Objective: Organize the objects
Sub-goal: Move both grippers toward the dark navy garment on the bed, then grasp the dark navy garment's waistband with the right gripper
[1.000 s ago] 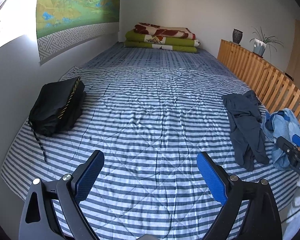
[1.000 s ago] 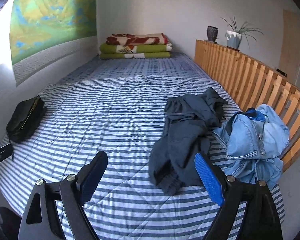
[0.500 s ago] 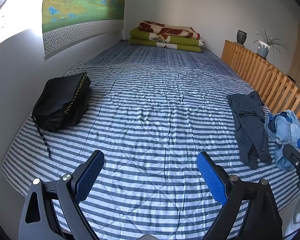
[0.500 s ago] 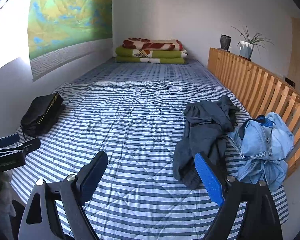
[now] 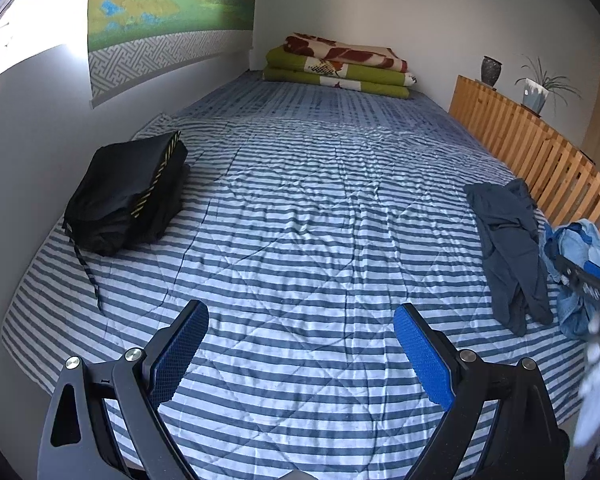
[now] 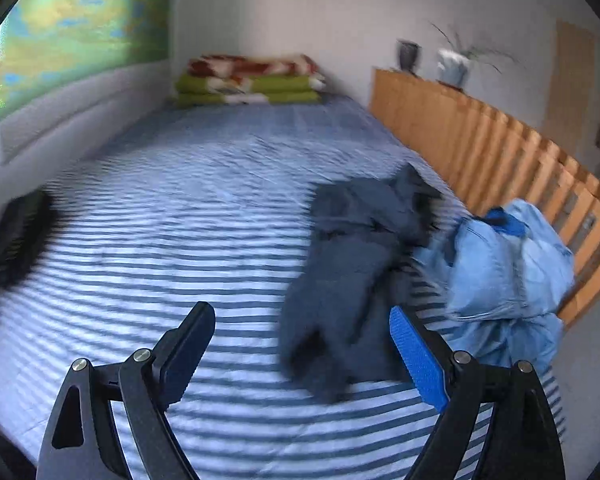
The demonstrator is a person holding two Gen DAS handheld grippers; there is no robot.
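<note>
A crumpled dark grey garment (image 5: 508,240) lies on the right side of the striped bed (image 5: 300,216), and a light blue denim garment (image 5: 580,264) is bunched beside it against the wooden rail. Both show blurred in the right wrist view, the grey garment (image 6: 352,276) and the denim one (image 6: 504,268). A folded black garment (image 5: 128,192) with a yellow-striped edge lies at the left by the wall. My left gripper (image 5: 300,352) is open and empty above the bed's near end. My right gripper (image 6: 300,356) is open and empty, close before the grey garment.
Folded green and red blankets (image 5: 340,66) are stacked at the bed's far end. A slatted wooden rail (image 5: 540,160) runs along the right side, with a dark vase (image 5: 491,70) and a potted plant (image 5: 540,88) on it. A wall (image 5: 28,140) borders the left.
The right gripper has swung right and forward toward the grey garment, so its view is blurred. The left gripper has shifted slightly, its view turning a little left. Both stay open.
</note>
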